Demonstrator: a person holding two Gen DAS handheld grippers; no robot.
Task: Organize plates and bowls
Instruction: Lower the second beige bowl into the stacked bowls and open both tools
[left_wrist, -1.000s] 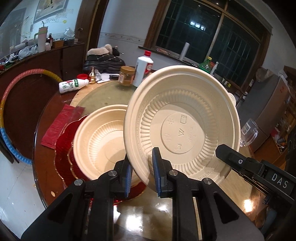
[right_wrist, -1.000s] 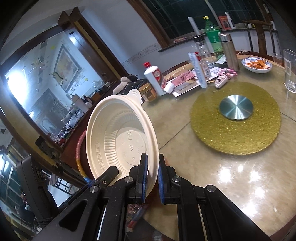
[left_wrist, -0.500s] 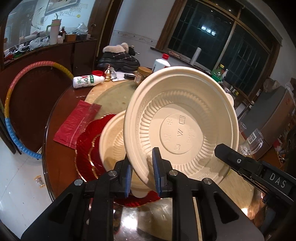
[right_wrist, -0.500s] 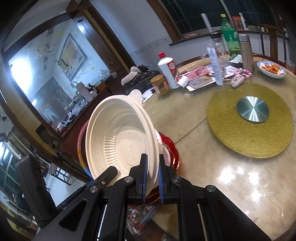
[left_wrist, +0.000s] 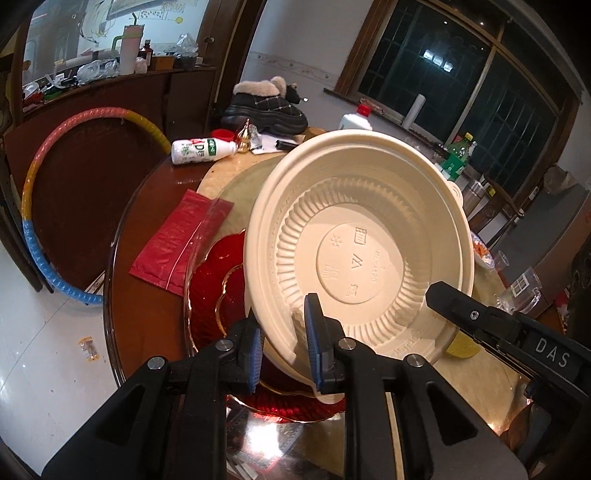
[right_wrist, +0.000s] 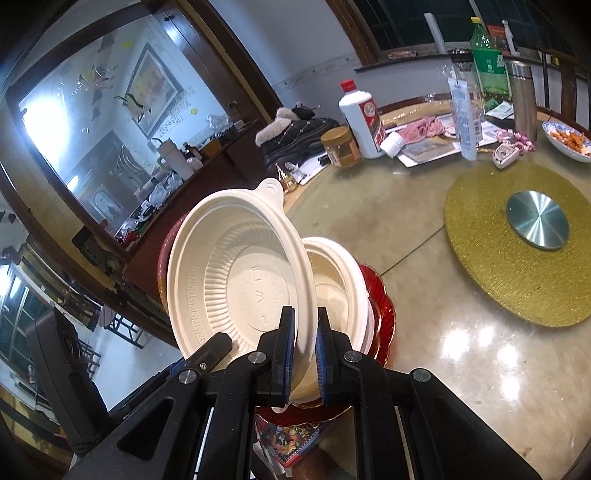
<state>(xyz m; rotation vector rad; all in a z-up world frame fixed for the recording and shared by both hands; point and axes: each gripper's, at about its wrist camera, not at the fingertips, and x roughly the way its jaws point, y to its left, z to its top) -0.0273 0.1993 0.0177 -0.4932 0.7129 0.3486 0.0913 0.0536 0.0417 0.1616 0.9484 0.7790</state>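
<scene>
While both grippers clamp cream bowl (left_wrist: 354, 258), only right wrist view shows second bowl (right_wrist: 340, 295) behind.

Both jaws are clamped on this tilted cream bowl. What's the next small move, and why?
Probably lower and level the ribbed cream plastic bowl into the second cream bowl sitting on the scalloped red glass plate. The left gripper and right gripper pinch its rim, holding it steeply tilted right above that bowl, not yet nested.

Round table (right_wrist: 424, 302): red plate (left_wrist: 218, 295), gold mat (right_wrist: 517, 243), red packet (left_wrist: 177, 240), white bottle (right_wrist: 362, 118).
</scene>
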